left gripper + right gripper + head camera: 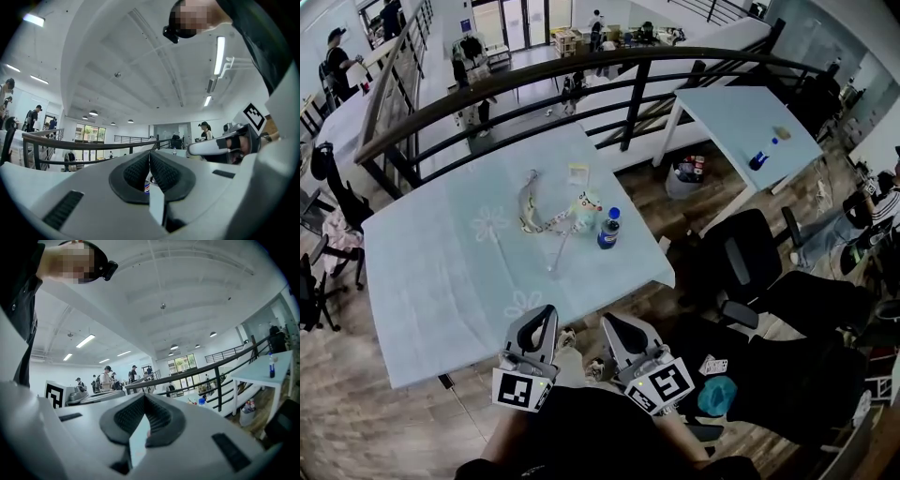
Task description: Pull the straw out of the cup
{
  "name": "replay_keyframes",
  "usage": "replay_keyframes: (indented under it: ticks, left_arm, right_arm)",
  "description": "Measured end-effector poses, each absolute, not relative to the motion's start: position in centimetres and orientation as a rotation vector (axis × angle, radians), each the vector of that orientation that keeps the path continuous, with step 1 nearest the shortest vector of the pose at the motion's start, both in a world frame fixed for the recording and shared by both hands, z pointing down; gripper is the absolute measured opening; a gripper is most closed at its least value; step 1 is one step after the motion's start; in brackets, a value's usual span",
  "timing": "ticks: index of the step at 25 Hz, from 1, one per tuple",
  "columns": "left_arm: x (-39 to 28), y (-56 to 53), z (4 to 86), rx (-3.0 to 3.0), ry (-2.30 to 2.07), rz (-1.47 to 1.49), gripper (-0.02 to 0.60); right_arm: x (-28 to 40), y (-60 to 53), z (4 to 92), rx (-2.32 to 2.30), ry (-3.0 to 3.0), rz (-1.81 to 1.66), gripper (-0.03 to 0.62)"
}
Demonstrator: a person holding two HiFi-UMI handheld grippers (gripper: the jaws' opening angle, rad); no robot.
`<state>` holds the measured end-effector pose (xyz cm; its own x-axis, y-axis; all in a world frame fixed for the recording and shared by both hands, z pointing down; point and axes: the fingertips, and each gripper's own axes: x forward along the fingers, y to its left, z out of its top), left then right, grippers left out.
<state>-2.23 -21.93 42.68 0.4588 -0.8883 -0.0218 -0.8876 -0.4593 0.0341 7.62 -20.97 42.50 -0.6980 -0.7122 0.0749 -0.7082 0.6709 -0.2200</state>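
Well, the cup (586, 212) sits small at the centre of the head view on the pale blue desk (441, 281), just beside a blue-capped bottle (608, 228), and at that size we cannot make out its straw. Our arms are cut off at the bottom edge. Both tongs show at the lower middle, by the desk's near edge, well apart from the cup. The left tongs (546, 312) are closed tip to tip on nothing; the right tongs (613, 322) are likewise closed and empty.
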Motion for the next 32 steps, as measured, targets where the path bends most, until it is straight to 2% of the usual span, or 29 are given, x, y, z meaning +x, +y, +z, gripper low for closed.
replay_keyframes:
  ticks: [17, 20, 24, 27, 32]
  left_arm:
    - [-5.3, -35.1, 50.3, 2.671, -1.421, 0.164, 0.017]
    - [-4.9, -36.6, 53.6, 2.654, -1.360, 0.245, 0.089]
    - [-4.6, -37.8, 57.9, 2.633, -1.308, 0.366, 0.100]
    - [-4.0, -38.5, 60.0, 2.623, -1.266, 0.452, 0.133]
    - [-3.2, -39.3, 63.3, 2.614, -1.222, 0.574, 0.140]
  right_arm:
    - [5.0, -31.4, 40.9, -1.462, 2.810, -0.341, 0.006]
    - [4.6, -32.2, 41.4, -1.492, 2.806, -0.338, 0.006]
    - [4.3, -32.8, 42.4, -1.538, 2.808, -0.339, 0.006]
    - [4.6, -33.2, 42.5, -1.579, 2.796, -0.342, 0.006]
    - [5.0, -33.6, 43.3, -1.627, 2.779, -0.362, 0.006]
